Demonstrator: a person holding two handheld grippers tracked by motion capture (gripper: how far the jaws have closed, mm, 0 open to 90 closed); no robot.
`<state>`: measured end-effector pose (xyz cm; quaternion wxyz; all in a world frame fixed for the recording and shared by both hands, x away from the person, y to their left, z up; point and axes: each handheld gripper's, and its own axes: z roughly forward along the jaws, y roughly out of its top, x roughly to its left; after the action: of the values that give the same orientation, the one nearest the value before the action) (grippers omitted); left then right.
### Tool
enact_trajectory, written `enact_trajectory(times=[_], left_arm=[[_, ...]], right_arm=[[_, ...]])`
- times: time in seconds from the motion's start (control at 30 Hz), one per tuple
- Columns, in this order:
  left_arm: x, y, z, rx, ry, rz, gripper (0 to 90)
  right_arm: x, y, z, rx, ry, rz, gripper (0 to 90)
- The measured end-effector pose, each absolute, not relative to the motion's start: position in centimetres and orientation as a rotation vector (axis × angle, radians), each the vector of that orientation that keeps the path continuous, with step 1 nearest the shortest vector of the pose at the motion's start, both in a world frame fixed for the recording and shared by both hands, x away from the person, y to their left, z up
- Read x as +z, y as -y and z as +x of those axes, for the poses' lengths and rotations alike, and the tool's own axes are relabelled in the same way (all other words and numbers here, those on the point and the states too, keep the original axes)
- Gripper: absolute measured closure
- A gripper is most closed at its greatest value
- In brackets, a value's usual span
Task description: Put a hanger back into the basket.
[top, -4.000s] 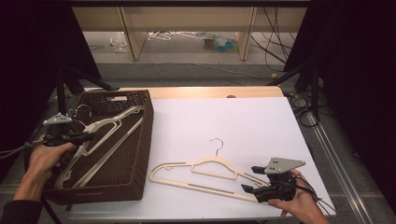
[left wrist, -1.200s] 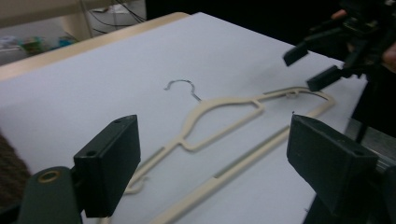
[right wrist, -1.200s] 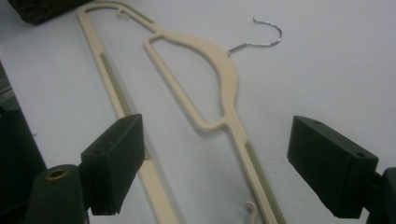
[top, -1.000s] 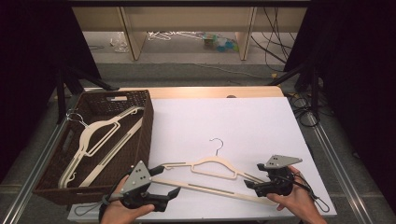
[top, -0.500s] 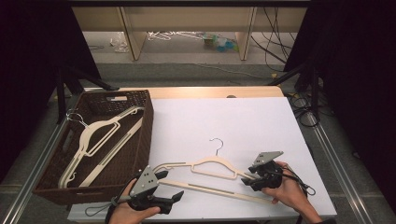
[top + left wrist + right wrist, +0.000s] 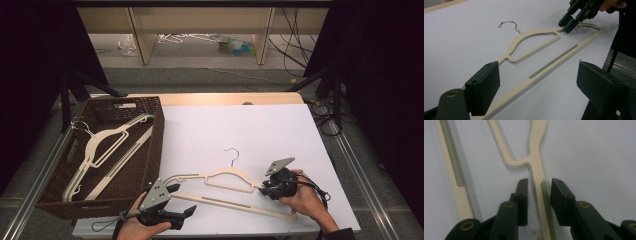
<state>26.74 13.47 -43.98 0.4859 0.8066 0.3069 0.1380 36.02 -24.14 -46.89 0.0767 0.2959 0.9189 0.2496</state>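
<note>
As the right tool (image 6: 266, 187) has just been narrowing its jaws around the shoulder of the cream hanger (image 6: 227, 176) on the counter (image 6: 260, 130), not yet pinching, the left tool (image 6: 181, 200) waits wide beside the other end, so a two-handed lift toward the basket (image 6: 155, 145) looks near.

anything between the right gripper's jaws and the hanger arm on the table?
Nothing visible. The right gripper straddles the hanger arm; its jaws have just been closing, with small gaps left each side. The left gripper waits open at the other end.

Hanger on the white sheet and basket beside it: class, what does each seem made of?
Hanger: probably matte cream plastic, with moulded ridged grip strips; the hook looks like shiny metal wire. Basket: dark brown woven weave, wicker or an imitation.
</note>
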Motion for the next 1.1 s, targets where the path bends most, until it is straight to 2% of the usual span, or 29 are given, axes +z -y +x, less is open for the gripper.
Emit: enact_trajectory(times=[0.13, 0.5, 0.8, 1.1], left_arm=[[-44.0, -13.5, 26.8, 0.335, -0.746, 1.966, 19.1], [-44.3, -13.1, 26.8, 0.307, -0.730, 1.997, 19.4], [-44.2, -12.7, 26.9, 0.294, -0.709, 2.016, 19.6], [-43.7, -10.2, 28.4, 0.320, -0.677, 2.029, 21.3]], right_arm=[[-46.9, 24.3, 36.3, 0.753, -2.755, 0.934, 75.4], [-47.1, 24.5, 36.6, 0.768, -2.781, 0.853, 74.3], [-46.7, 24.3, 36.6, 0.740, -2.796, 0.809, 77.6], [-45.2, 23.9, 35.8, 0.725, -2.826, 0.731, 79.4]])
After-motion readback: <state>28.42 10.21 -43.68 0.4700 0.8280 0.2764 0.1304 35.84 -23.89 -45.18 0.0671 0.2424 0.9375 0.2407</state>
